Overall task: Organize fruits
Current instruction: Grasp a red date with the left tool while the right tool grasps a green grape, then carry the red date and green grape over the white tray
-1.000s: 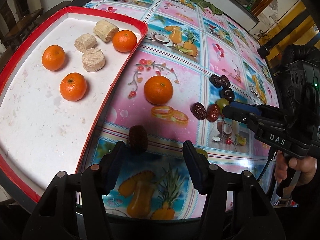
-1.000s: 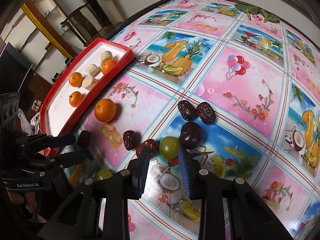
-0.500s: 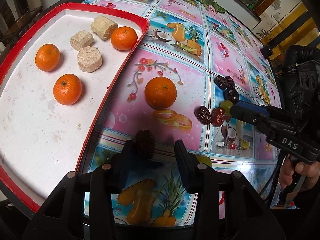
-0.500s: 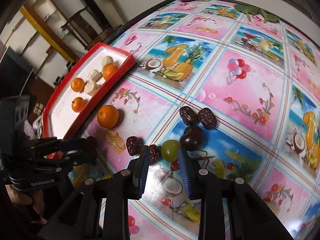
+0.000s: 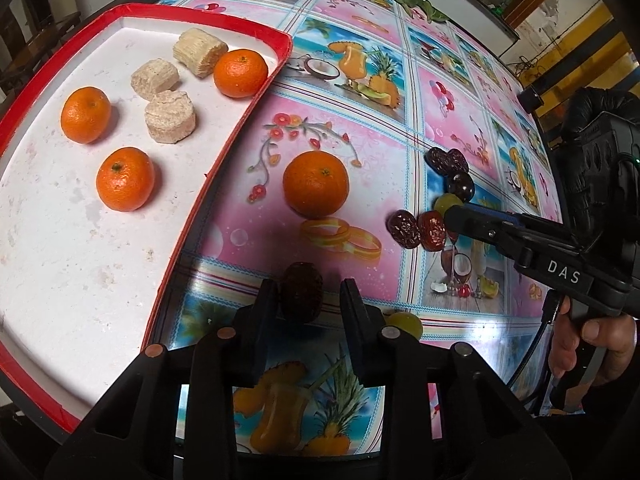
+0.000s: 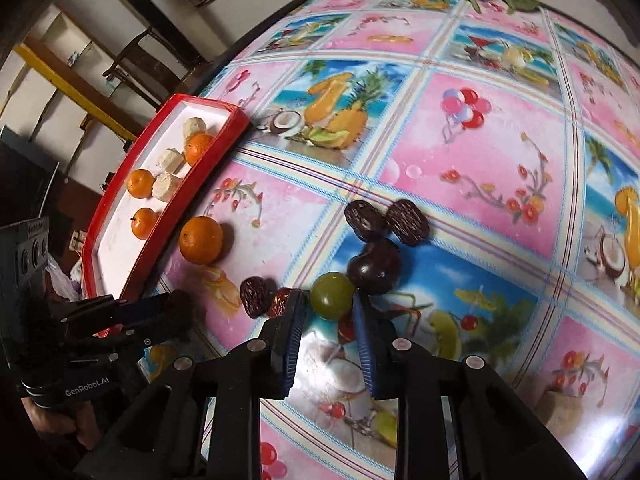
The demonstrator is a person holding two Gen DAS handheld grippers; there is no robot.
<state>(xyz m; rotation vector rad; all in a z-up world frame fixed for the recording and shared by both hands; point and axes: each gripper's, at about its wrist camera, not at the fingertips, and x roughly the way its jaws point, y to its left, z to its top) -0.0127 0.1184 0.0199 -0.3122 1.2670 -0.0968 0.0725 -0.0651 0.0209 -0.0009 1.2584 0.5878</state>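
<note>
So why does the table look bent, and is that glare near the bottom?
Left wrist view: the fisheye lens bows the red tray's edge, and glossy tablecloth reflects light beside the left gripper. Right wrist view: the table bulges like a dome, slightly blurred, with glare under the right gripper.

Red-rimmed white tray [image 5: 224, 148], orange mandarins [image 5: 315, 183], pink fruit-print tablecloth [image 6: 472, 152]

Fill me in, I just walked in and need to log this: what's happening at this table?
A person is sorting fruit with two handheld tools. The left tool has its fingers open around a dark wrinkled date on the flowery tablecloth. The right tool is open around a round green grape beside a dark glossy plum. Three small oranges and three beige chunks already sit in the red-rimmed white tray; one loose orange remains outside it.
</note>
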